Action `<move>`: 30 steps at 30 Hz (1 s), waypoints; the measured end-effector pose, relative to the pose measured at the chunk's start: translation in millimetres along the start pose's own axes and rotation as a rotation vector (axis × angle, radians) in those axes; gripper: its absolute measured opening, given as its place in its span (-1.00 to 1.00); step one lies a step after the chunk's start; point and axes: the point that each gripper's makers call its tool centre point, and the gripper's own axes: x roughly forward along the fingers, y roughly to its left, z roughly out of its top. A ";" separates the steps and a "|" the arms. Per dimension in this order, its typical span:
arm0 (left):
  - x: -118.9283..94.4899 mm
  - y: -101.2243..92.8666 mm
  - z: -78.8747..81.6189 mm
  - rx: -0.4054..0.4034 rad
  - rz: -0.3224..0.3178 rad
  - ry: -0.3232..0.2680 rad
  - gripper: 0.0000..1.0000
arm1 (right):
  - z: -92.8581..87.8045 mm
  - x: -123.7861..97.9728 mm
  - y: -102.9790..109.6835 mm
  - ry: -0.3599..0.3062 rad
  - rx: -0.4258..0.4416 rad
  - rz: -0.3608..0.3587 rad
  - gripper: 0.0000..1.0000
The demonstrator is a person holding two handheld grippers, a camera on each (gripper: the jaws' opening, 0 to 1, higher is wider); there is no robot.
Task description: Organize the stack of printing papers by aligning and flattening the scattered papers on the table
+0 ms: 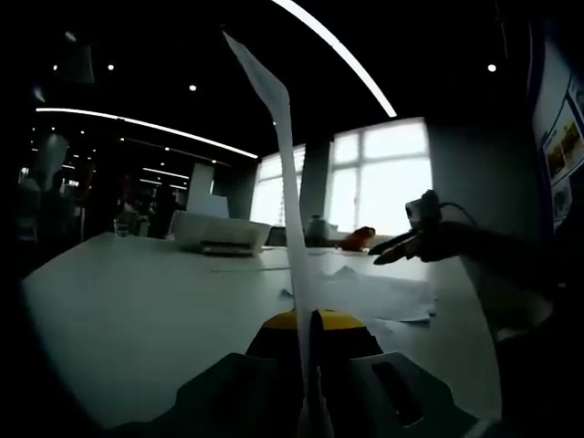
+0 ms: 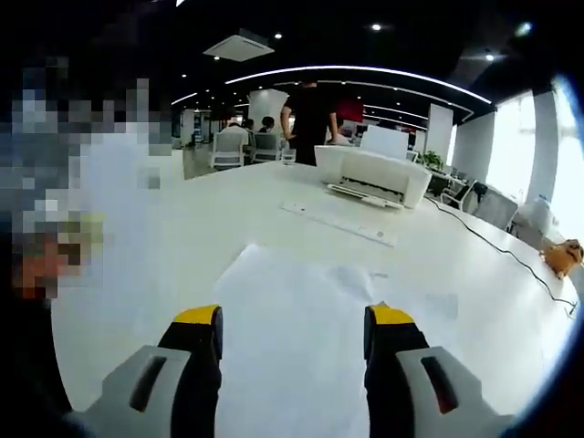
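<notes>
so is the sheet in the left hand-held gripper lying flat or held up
Held up: the sheet stands on edge, pinched in the shut left hand-held gripper, above the table.

A broad white worktop [image 2: 182, 237] carries everything here. In the right gripper view, loose white sheets of paper [image 2: 310, 319] lie flat on it, overlapping one another and not squared up. Farther back stands a white printer [image 2: 372, 175], and between it and the sheets lies a long pale strip [image 2: 339, 222] — what it is cannot be told. A dark cable [image 2: 497, 248] trails along the worktop's right side, near an orange thing [image 2: 562, 256] at the edge. In the left gripper view, scattered sheets [image 1: 379, 294] lie on the worktop [image 1: 137, 301] — the printer [image 1: 222, 234] sits beyond them, with the orange thing [image 1: 359, 239] farther right.
</notes>
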 end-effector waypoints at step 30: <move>1.7 -1.6 -2.3 0.010 -0.008 0.014 -0.88 | -10.6 46.1 -30.5 0.052 0.010 -0.023 0.06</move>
